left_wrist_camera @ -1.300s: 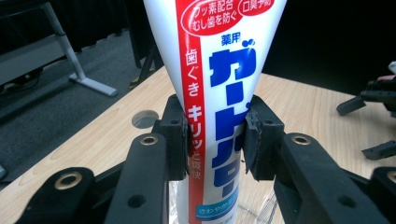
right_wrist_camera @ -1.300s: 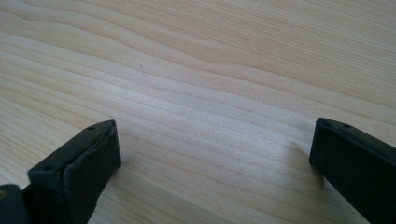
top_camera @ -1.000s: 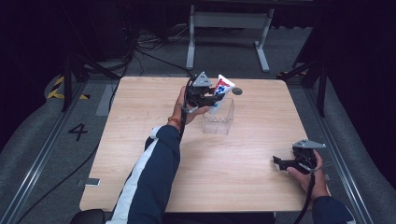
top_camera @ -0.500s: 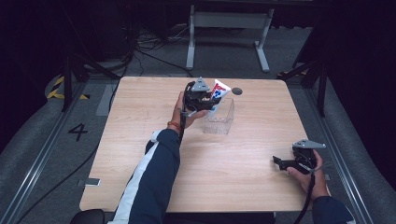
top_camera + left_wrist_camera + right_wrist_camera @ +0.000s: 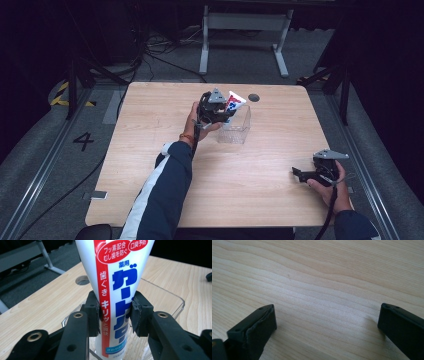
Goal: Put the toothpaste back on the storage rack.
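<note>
One toothpaste tube (image 5: pixel 117 297) in left tongs (image 5: pixel 115 312), over one clear box (image 5: pixel 236 125)

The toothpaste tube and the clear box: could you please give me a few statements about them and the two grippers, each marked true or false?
1. The left gripper clamps the toothpaste tube. True.
2. The tube lies flat on the table. False: it stands upright, its lower end inside the clear box.
3. The right gripper holds a cup. False: its jaws are open over bare wood.
4. The clear box sits on the table's far half, near a round hole. True.
5. The tube is plain black. False: it is white with red and blue print.
</note>
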Demonstrator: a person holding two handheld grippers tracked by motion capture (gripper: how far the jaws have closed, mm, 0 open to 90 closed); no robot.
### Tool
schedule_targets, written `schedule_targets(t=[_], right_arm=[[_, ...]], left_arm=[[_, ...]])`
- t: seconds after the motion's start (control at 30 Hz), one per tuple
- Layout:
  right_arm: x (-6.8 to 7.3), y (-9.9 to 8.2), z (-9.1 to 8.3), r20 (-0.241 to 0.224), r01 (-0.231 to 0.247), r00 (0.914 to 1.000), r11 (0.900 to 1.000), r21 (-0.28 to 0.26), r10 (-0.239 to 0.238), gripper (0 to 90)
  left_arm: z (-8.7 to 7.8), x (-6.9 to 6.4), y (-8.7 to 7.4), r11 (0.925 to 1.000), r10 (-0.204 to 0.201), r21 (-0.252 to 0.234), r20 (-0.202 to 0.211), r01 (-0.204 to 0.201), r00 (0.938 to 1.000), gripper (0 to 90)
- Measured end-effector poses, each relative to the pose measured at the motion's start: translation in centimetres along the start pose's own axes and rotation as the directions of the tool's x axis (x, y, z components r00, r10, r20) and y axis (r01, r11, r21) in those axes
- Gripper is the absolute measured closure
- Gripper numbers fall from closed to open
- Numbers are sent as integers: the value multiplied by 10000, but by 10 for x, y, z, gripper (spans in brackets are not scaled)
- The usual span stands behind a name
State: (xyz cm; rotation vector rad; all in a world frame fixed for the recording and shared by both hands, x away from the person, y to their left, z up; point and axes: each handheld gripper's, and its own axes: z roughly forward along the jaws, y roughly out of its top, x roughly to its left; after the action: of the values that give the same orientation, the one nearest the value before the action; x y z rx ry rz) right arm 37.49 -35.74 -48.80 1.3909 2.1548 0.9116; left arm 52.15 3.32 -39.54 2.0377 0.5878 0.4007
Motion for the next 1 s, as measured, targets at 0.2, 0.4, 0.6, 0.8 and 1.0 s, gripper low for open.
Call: schedule_targets(t=[0.2, 0.4, 0.6, 0.8, 1.0], right_arm=[[0, 0, 0, -3, 1, 10000, 10000, 1, -1, 19], [0, 0, 0, -15, 12, 10000, 10000, 7, -11, 19], [0, 0, 0, -20, 14, 10000, 10000, 4, -14, 19], [0, 0, 0, -20, 11, 10000, 10000, 6, -11, 19], [0, 0, 0, -19, 16, 10000, 10000, 6, -16, 19]], left_arm=[[1, -2, 0, 9994, 132, 317, -53, -130, 9999, 637], [8, -5, -1, 9957, 193, 909, -13, -191, 9998, 630], [12, -6, -3, 9934, 134, 1143, -81, -124, 9999, 621], [14, -8, -3, 9927, 158, 1194, -38, -152, 9999, 609], [14, -8, -2, 9926, 140, 1206, -31, -136, 9999, 598]])
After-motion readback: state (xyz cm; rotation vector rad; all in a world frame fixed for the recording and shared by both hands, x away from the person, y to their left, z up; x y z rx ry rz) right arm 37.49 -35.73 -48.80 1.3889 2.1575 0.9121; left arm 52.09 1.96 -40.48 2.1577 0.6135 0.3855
